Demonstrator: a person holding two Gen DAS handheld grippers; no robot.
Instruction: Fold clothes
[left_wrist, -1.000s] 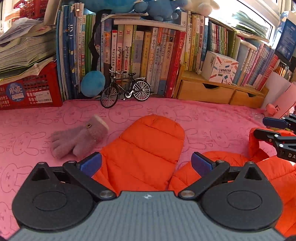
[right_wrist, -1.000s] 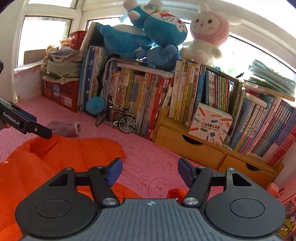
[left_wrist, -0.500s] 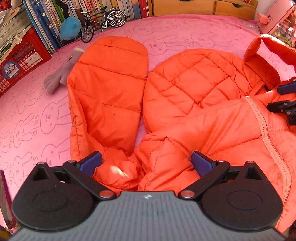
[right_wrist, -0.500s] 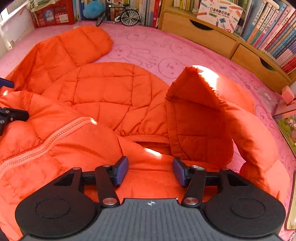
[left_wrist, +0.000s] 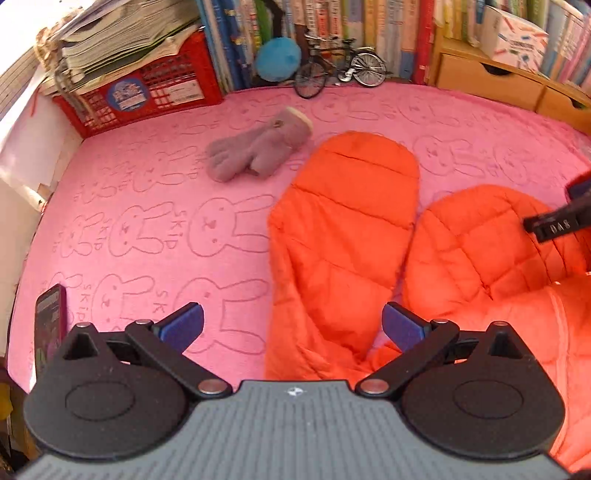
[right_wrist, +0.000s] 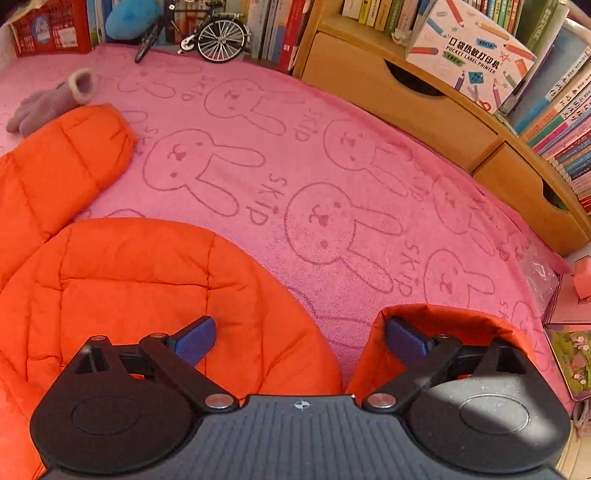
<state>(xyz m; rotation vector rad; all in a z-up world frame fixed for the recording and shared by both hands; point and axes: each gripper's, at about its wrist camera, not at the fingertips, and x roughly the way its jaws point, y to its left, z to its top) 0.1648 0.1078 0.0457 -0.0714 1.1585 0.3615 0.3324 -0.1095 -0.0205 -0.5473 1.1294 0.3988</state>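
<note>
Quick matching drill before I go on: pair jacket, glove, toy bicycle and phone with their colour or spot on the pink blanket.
Things:
1. jacket
2. glove
3. toy bicycle
4. phone

Descriptions:
A. grey, left of the sleeve
B. near-left edge of the blanket
C. orange, quilted
D. upright before the books

Pairs: 1-C, 2-A, 3-D, 4-B

Surface: pink rabbit-print cloth (left_wrist: 147, 192) spread flat.
Centre and right: orange padded jacket (left_wrist: 347, 236), one sleeve stretched toward the books.
Beside the sleeve end: grey knit glove (left_wrist: 258, 151).
Back edge: model bicycle (left_wrist: 340, 70), red crate (left_wrist: 147, 96), wooden drawers (right_wrist: 406, 96).
Left edge: phone (left_wrist: 50, 325).
</note>
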